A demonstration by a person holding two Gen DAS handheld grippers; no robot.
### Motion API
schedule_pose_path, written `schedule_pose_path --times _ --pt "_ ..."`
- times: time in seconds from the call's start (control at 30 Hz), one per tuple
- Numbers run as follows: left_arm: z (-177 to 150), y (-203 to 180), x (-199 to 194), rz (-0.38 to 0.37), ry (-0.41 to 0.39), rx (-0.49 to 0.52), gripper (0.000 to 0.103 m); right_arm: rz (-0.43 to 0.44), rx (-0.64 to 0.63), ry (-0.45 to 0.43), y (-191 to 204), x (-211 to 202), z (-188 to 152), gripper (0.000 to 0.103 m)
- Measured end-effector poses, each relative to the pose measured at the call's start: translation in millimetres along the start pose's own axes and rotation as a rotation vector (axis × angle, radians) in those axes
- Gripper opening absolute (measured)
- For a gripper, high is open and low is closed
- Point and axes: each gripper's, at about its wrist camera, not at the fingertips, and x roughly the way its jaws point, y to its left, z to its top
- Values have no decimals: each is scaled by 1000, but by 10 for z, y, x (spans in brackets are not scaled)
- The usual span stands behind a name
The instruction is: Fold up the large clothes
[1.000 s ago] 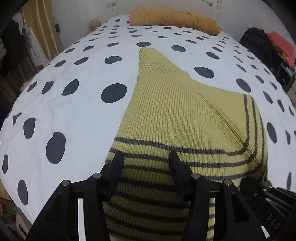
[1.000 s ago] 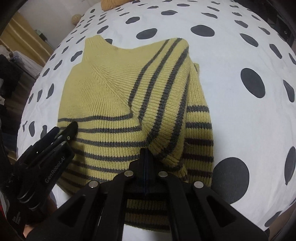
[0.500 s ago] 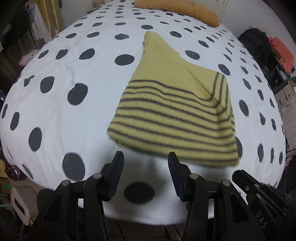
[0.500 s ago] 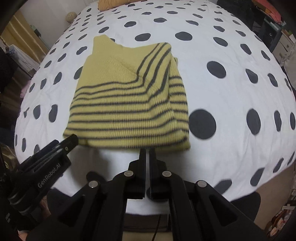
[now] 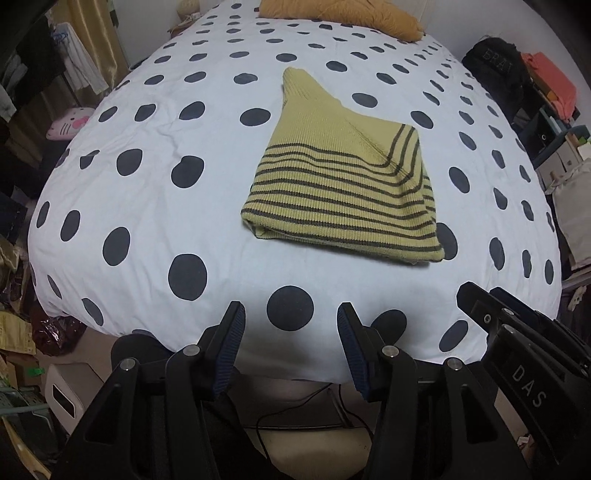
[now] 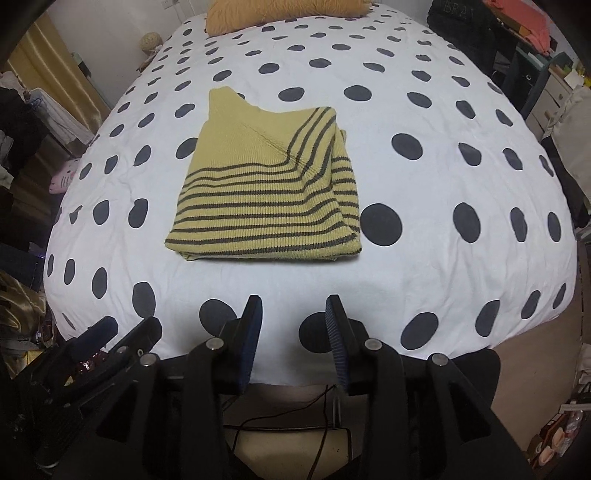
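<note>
A yellow-green knit sweater with dark grey stripes (image 5: 343, 184) lies folded into a compact rectangle on the white bed with black dots (image 5: 155, 177). It also shows in the right wrist view (image 6: 266, 199). My left gripper (image 5: 290, 314) is open and empty, held back over the bed's near edge, well short of the sweater. My right gripper (image 6: 293, 306) is open and empty too, also at the near edge. Each gripper appears at the side of the other's view.
An orange pillow (image 5: 343, 16) lies at the head of the bed. Cluttered shelves and bags (image 5: 546, 85) stand to the right, hanging clothes and a pink plush (image 5: 68, 123) to the left. A cable and boxes lie on the floor below the bed edge.
Both grippers have let go of the sweater and pulled back and up from it to the bed's near edge. The right gripper, shut before, now stands open.
</note>
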Motion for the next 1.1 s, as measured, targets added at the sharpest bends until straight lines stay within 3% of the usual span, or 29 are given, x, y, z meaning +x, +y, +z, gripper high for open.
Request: schedule_pose_path --times 0.37,1.1 --pt "101 -21 -166 1 -17 23 53 -26 25 12 -45 -159 -21 37" --pt "132 104 -168 8 -7 -1 53 -43 -26 5 233 -232 -34 41"
